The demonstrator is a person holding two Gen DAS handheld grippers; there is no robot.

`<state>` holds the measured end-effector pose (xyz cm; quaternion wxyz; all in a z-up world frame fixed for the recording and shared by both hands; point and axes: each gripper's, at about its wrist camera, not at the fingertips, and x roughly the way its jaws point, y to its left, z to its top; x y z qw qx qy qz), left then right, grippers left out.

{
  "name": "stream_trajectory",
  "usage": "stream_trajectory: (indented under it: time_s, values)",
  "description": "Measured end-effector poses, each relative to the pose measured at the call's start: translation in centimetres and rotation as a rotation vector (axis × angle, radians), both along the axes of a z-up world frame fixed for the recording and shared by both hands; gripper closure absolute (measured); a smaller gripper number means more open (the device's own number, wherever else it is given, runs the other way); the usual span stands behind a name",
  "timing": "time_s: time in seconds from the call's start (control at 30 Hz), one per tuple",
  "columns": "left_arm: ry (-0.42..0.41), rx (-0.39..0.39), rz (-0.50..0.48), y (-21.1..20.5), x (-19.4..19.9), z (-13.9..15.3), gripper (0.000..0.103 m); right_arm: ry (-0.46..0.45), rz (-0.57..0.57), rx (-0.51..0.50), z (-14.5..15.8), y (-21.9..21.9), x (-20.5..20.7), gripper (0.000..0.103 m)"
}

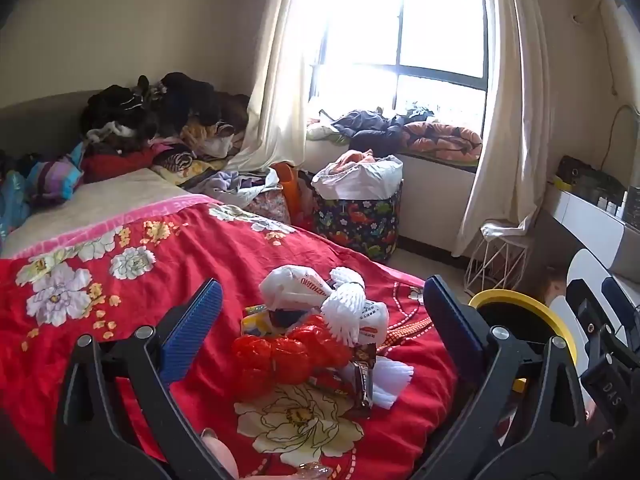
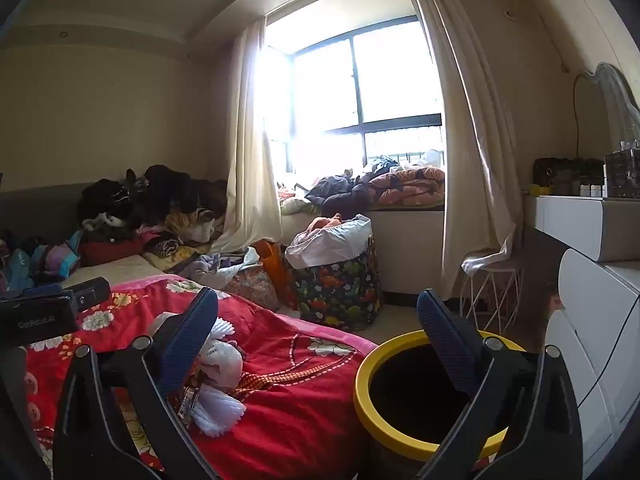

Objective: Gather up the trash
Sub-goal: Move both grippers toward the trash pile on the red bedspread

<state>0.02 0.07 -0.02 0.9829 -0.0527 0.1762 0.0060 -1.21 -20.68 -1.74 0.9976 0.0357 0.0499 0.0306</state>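
A heap of trash lies on the red flowered blanket (image 1: 160, 280): white printed wrappers (image 1: 296, 286), white foam fruit nets (image 1: 348, 308), a crumpled red plastic bag (image 1: 280, 356) and a dark snack wrapper (image 1: 362, 380). My left gripper (image 1: 320, 312) hangs open just short of the heap, nothing between its fingers. A bin with a yellow rim (image 2: 366, 396) stands on the floor beside the bed. My right gripper (image 2: 318, 320) is open and empty, over the gap between bed edge and bin. The foam nets (image 2: 220, 404) show behind its left finger.
Piled clothes (image 1: 160, 112) crowd the bed's far end. A flower-print laundry basket (image 1: 356, 216) and bags stand by the window seat. A white wire stool (image 2: 492, 292) and white drawers (image 2: 592, 320) line the right side. The left gripper's body (image 2: 40, 316) shows at the left.
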Motion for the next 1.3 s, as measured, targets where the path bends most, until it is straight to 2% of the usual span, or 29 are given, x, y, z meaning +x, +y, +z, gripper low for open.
stream_trajectory:
  time_s: [0.37,0.4,0.5,1.3]
  values:
    - [-0.007,0.004,-0.004,-0.2,0.1,-0.1,0.011,0.007,-0.021,0.002,0.4,-1.3,0.0,0.006]
    - [-0.01,0.0,-0.008,-0.4,0.0,0.8,0.011,0.009,-0.02,0.003,0.5,-1.5,0.0,0.006]
    - [-0.012,-0.003,-0.012,-0.6,0.2,1.0,0.011,0.001,-0.03,-0.01,-0.3,-0.5,0.0,0.006]
    - [-0.025,-0.002,-0.021,-1.0,-0.6,0.7,0.011,-0.001,-0.031,-0.013,-0.1,-0.5,-0.2,0.006]
